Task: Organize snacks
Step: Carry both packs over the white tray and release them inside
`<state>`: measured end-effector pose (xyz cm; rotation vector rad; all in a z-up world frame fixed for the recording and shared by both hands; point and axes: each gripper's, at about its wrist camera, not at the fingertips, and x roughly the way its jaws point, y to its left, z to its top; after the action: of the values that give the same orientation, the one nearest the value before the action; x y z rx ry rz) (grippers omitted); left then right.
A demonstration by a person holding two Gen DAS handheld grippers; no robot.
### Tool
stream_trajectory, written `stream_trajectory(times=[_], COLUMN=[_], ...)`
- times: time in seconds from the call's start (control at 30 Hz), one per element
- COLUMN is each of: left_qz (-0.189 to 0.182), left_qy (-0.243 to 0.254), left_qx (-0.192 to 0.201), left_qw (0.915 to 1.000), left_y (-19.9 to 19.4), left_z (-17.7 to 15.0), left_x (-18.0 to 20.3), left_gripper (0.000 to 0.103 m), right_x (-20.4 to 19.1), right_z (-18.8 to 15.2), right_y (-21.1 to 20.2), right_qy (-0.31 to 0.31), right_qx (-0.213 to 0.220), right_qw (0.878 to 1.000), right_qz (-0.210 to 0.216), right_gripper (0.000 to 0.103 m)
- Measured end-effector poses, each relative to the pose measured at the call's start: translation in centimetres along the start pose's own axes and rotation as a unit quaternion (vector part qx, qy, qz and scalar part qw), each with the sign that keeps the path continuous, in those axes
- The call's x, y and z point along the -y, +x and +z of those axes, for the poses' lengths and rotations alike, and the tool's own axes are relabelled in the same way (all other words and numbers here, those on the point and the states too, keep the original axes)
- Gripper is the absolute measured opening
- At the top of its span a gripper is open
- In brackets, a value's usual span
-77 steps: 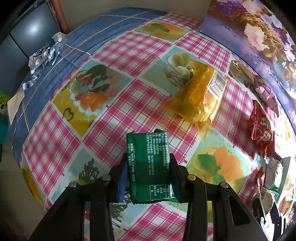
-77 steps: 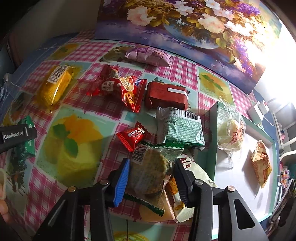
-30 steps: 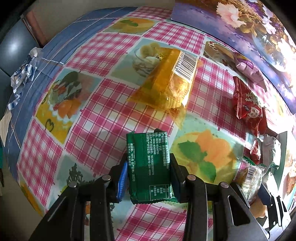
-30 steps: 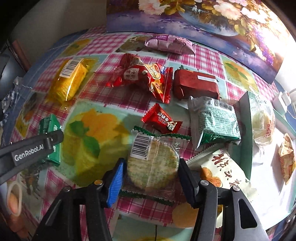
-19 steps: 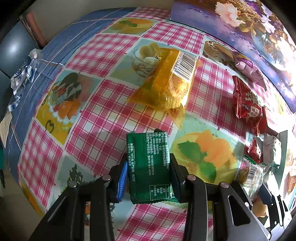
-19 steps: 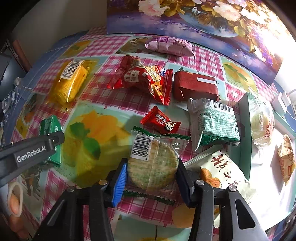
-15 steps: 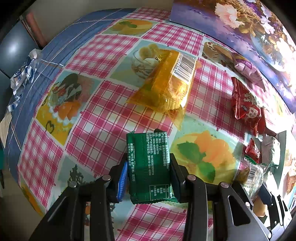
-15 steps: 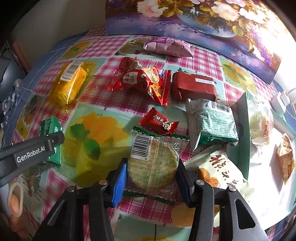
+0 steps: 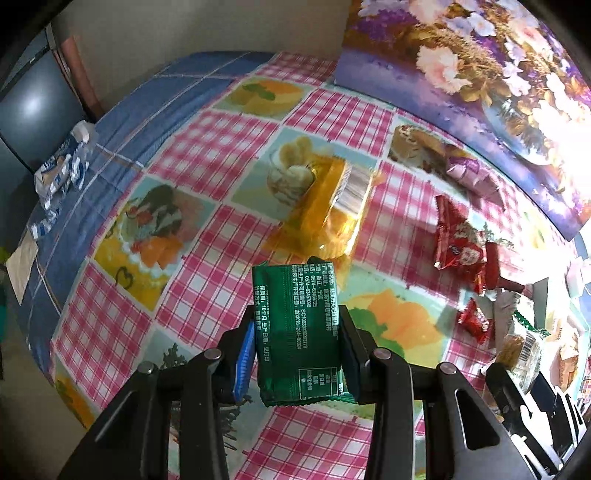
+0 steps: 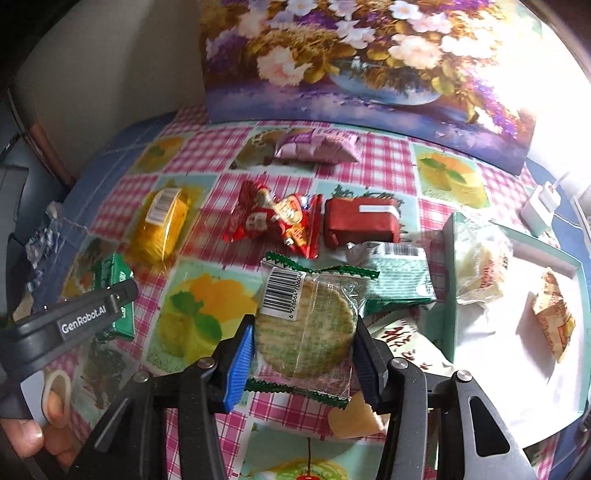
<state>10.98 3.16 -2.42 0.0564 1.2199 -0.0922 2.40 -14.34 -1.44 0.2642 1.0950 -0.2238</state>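
Checked fruit-print tablecloth [image 9: 207, 236] beneath tongs. Floral painting [image 10: 369, 62] propped ahead. Beige wall [image 9: 203, 33] beyond left. Strong glare at right.

A home: a desk under a checked fruit-print oilcloth [image 9: 207, 173], a flower painting [image 10: 369, 62] propped against the wall, snack packets scattered about.

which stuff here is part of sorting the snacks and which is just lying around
Job:
left gripper shut on green packet
right gripper shut on rice cracker
yellow cake pack
red candy bag
purple packet
teal tray

Lying about:
flower painting
white charger
crumpled wrapper
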Motion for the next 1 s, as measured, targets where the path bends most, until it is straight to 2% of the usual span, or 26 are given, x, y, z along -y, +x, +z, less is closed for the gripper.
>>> stream_trajectory(times=[0.13,0.3,0.53,0.7,0.8,0.9,1.0], left_qz=[0.002,-0.021,-0.049,-0.085,-0.083,-0.089,-0.101], left_qy=[0.014,0.044,0.103,0.159,0.185,0.22,0.248], left_qx=[0.021,0.03,0.058,0.062,0.063,0.066,0.067], left_qw=[0.9997,0.9983,0.9918,0.9817,0.9771,0.9691,0.9613], left_y=[-1.3,-2.4,-5.1,-6.5,-7.0,-7.7,-8.2], left_z=[0.1,0.0,-1.0,-2.3,-3.4,-4.8,-6.0], left_x=[1.3,3.9,9.8,14.5,17.0,19.9,22.6], left_gripper=[0.042,0.042,0.042,0.042,0.042,0.042,0.042], right_x=[1.7,5.1,11.4,16.4,19.0,21.7,24.2], right_z=[0.5,0.8,0.8,-0.1,-0.9,-2.0,-3.3], right_y=[-1.3,-3.2,-5.4,-6.9,-7.8,-8.9,-9.8], right_qy=[0.024,0.064,0.137,0.199,0.233,0.279,0.33], right_qx=[0.02,0.043,0.067,0.078,0.083,0.094,0.104], right_qw=[0.999,0.996,0.982,0.965,0.954,0.938,0.916], right_qz=[-0.014,-0.045,-0.11,-0.152,-0.169,-0.185,-0.202], right_gripper=[0.052,0.052,0.052,0.053,0.053,0.053,0.053])
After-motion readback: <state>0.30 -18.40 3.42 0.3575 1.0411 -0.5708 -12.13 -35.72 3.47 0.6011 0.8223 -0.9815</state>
